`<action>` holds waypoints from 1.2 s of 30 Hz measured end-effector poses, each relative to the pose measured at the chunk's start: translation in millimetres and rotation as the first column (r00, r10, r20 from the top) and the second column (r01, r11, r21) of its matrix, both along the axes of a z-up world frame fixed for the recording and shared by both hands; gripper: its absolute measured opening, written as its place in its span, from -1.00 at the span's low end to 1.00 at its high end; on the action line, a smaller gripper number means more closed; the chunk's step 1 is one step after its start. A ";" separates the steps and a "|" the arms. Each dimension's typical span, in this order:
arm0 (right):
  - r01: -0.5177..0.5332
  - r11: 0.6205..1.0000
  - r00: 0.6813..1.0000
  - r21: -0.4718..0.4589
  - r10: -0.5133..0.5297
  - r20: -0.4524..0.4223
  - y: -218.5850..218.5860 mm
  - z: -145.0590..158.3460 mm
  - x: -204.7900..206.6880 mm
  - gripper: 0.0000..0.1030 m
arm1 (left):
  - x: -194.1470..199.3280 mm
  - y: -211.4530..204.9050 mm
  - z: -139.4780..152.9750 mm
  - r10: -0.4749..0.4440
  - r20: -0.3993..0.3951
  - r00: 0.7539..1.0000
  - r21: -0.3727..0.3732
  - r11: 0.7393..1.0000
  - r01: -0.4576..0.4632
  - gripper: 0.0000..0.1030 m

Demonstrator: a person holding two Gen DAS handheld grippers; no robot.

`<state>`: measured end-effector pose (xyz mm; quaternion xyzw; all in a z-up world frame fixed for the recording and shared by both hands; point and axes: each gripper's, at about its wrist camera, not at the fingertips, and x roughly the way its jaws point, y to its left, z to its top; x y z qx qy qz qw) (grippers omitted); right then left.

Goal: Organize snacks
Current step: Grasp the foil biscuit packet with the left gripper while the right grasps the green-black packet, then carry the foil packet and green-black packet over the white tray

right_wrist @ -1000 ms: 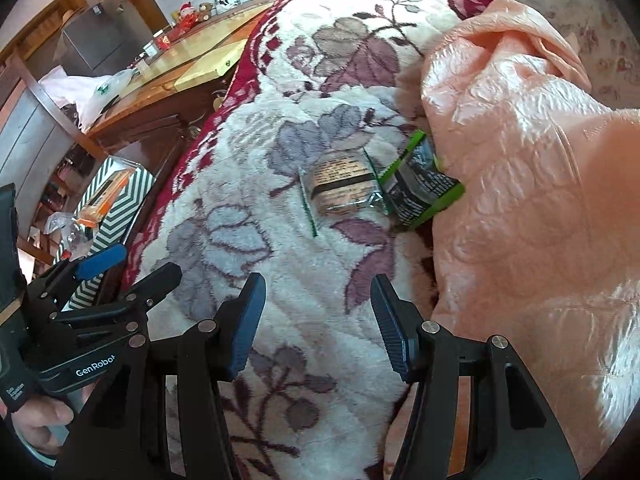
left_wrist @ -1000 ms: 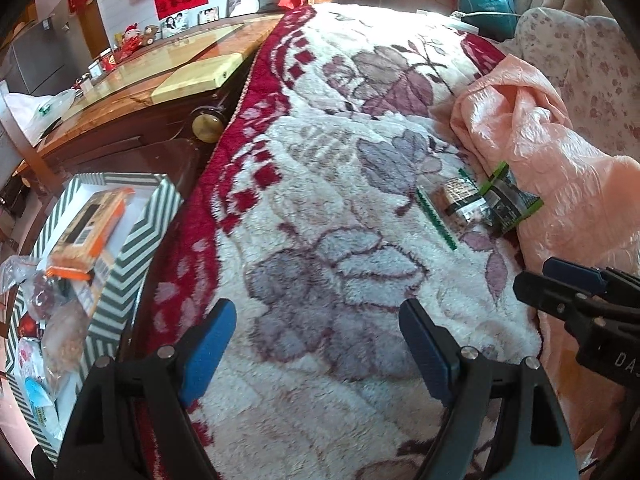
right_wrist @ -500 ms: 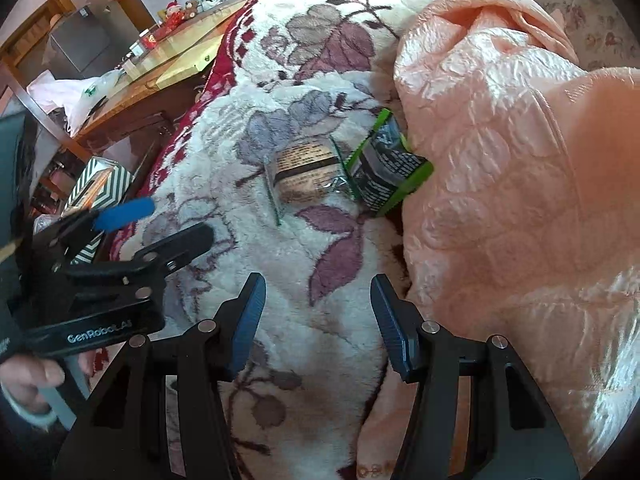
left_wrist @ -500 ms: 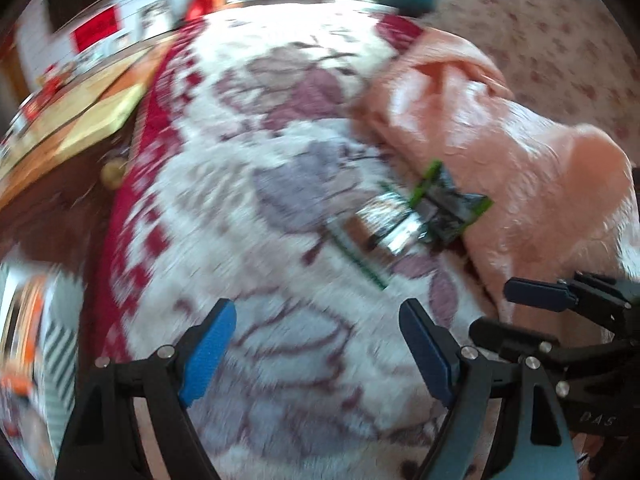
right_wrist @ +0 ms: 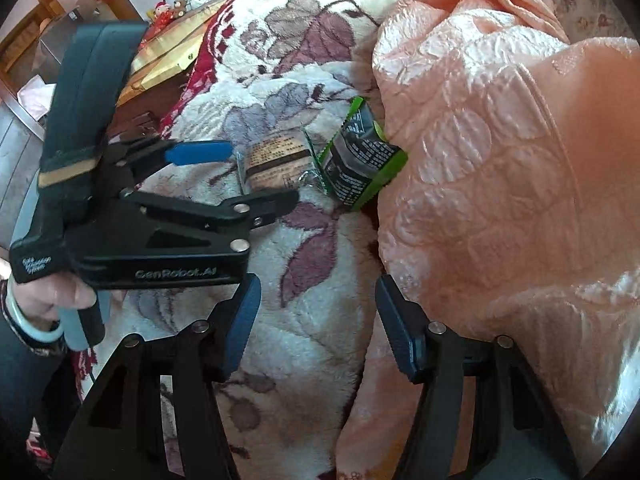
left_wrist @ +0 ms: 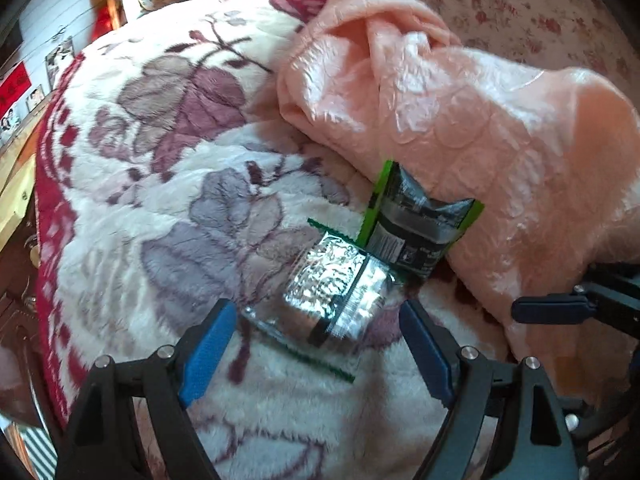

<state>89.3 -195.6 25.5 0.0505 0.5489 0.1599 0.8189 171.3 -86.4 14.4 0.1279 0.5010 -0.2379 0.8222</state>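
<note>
A clear, silvery crinkled snack packet with a dark band and green sealed edge (left_wrist: 340, 284) lies flat on the fluffy white blanket with mauve leaves and a red border (left_wrist: 168, 184), just ahead of my left gripper (left_wrist: 318, 342). Its fingers stand wide, empty, their blue pads either side of the packet's near end without touching it.

At the packet's 2 o'clock, touching it, a dark pouch with lime-green edges (left_wrist: 416, 228) leans tilted against a rumpled peach quilted cover (left_wrist: 460, 112), which crowds the whole right side.

From my right wrist view the two snacks sit at 12 o'clock, the pale packet (right_wrist: 276, 160) left of the green pouch (right_wrist: 360, 160). My right gripper (right_wrist: 314, 322) hangs well short of them, fingers apart and holding nothing; they have just been opening. The left tool crosses in from 9 o'clock, one black finger (right_wrist: 260, 204) overlapping the packet's near edge, a hand (right_wrist: 52, 300) on its handle. A yellow-topped wooden table (right_wrist: 172, 52) stands beyond at 11 o'clock.
</note>
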 end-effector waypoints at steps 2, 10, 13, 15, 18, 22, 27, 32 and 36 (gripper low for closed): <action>-0.001 1.000 1.000 -0.001 0.001 -0.002 0.3 -1.4 1.3 0.16 | 2.9 -2.5 -5.3 -0.006 -0.002 1.000 0.016 1.000 0.006 0.65; -0.008 0.999 0.999 -0.033 0.010 0.034 3.5 9.0 13.6 0.16 | 5.3 4.1 0.7 0.027 0.017 1.000 -0.054 0.998 -0.026 0.09; -0.042 0.995 0.997 -0.094 0.048 0.060 8.4 18.0 26.4 0.16 | -0.4 17.7 4.3 0.073 0.024 0.997 -0.056 0.996 -0.071 0.08; -0.059 0.987 0.994 -0.152 0.072 0.079 13.0 23.5 41.0 0.16 | -5.8 30.5 7.1 0.109 0.016 0.994 -0.070 0.992 -0.108 0.08; -0.069 0.978 0.994 -0.198 0.085 0.072 18.2 22.7 62.3 0.16 | -13.9 52.4 9.9 0.190 0.028 0.981 -0.050 0.981 -0.188 0.08; -0.072 0.965 0.995 -0.250 0.089 0.055 30.7 10.5 85.7 0.16 | -30.9 79.6 13.7 0.274 0.017 0.962 -0.069 0.960 -0.272 0.08; -0.112 0.925 0.990 -0.363 0.133 0.034 49.1 -10.2 103.5 0.04 | -51.5 90.5 18.2 0.302 0.048 0.952 -0.056 0.952 -0.300 0.08; -0.116 0.944 0.992 -0.309 0.128 0.017 34.2 -11.7 97.7 -0.13 | -64.6 94.8 13.6 0.315 0.033 0.949 -0.069 0.948 -0.312 0.08; -0.108 0.971 0.993 -0.211 0.116 0.024 25.4 -1.2 81.9 -0.15 | -76.2 96.2 16.0 0.335 0.034 0.942 -0.080 0.940 -0.332 0.08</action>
